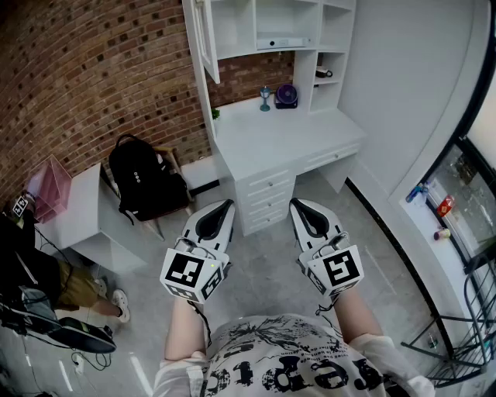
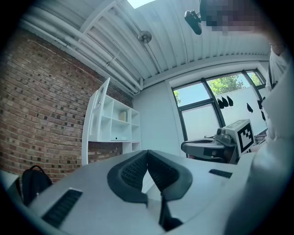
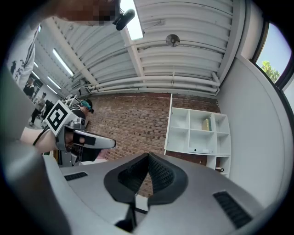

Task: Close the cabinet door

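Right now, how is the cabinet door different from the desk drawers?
The cabinet door stands swung open; the desk drawers are pushed shut. The door hangs high on the shelf unit, above the desktop; the drawers sit below it. The door is one tall, narrow panel; the drawers are a stack of wide, low fronts. Both are white.

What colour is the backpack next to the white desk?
Black. The backpack shows best in the head view, left of the desk.
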The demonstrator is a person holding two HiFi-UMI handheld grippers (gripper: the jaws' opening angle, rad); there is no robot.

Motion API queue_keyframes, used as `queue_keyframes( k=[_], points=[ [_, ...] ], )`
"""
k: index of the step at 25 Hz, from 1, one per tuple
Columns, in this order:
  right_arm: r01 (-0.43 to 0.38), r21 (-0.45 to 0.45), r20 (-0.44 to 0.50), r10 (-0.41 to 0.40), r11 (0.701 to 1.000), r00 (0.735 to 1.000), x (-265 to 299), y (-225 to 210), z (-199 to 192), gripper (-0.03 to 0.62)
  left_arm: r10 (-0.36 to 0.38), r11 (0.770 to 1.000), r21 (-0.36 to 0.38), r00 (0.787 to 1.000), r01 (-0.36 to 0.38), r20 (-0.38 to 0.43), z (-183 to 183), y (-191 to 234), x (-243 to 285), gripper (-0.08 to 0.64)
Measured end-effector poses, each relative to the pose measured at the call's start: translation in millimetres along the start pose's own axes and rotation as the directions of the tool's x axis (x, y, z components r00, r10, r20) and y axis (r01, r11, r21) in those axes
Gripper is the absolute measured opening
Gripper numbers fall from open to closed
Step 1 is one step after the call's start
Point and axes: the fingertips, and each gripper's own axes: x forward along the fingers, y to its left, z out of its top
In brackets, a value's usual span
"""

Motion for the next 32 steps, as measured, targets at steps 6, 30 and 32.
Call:
queue_keyframes(
  k=[6, 30, 32],
  points=[
    [0.016, 0.013, -0.007, -0.015, 1.000, 1.000, 8.9, -3.1, -4.1, 0.012, -0.015, 1.000, -0.012, 1.000, 0.015, 0.002, -2.7, 7.5, 6.3, 0.014],
    [0.037, 0.022, 0.000, -0.037, 0.999, 0.999, 159.8, -14.4, -34.7, 0.014, -0.064, 0.998, -0.007, 0.993, 0.065, 0.097, -3.3, 147.0, 84.4, 0.337],
    [0.019, 0.022, 0.012, -0.019, 1.000, 1.000, 178.5, -28.7, -39.8, 0.014, -0.057, 0.998, -0.002, 0.994, 0.057, 0.088, -7.8, 157.5, 101.2, 0.336]
  ],
)
